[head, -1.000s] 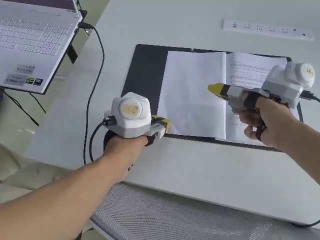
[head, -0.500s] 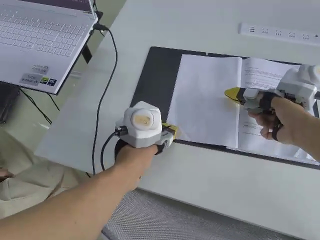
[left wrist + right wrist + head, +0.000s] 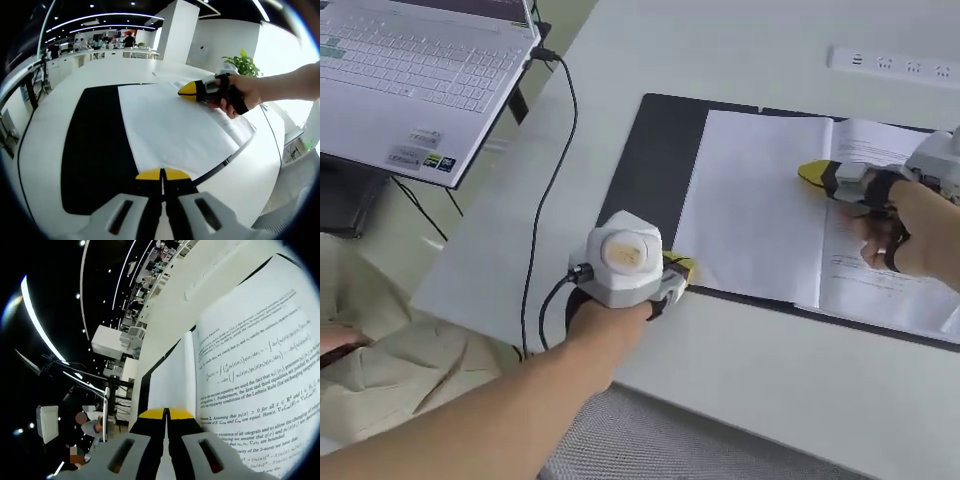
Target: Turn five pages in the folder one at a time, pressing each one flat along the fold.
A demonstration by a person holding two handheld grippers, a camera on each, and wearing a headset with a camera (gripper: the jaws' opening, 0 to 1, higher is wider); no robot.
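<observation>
Open folder (image 3: 645, 170) on table (image 3: 770, 350). Tip of right gripper (image 3: 810, 173) at far end of fold (image 3: 823, 245), jaws together, empty: pressing step, likely. Nearer, left gripper (image 3: 682, 267), jaws together, empty, by near edge of turned page (image 3: 750, 210). Next: slide tip nearward along fold.

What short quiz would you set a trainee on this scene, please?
1. True or false: the right gripper has its fingers shut.
2. Which edge of the folder is the left gripper at? A) far B) near C) right
3. Fill in: the page right of the fold carries ___ text.
Key: 1 true; 2 B; 3 printed.
</observation>
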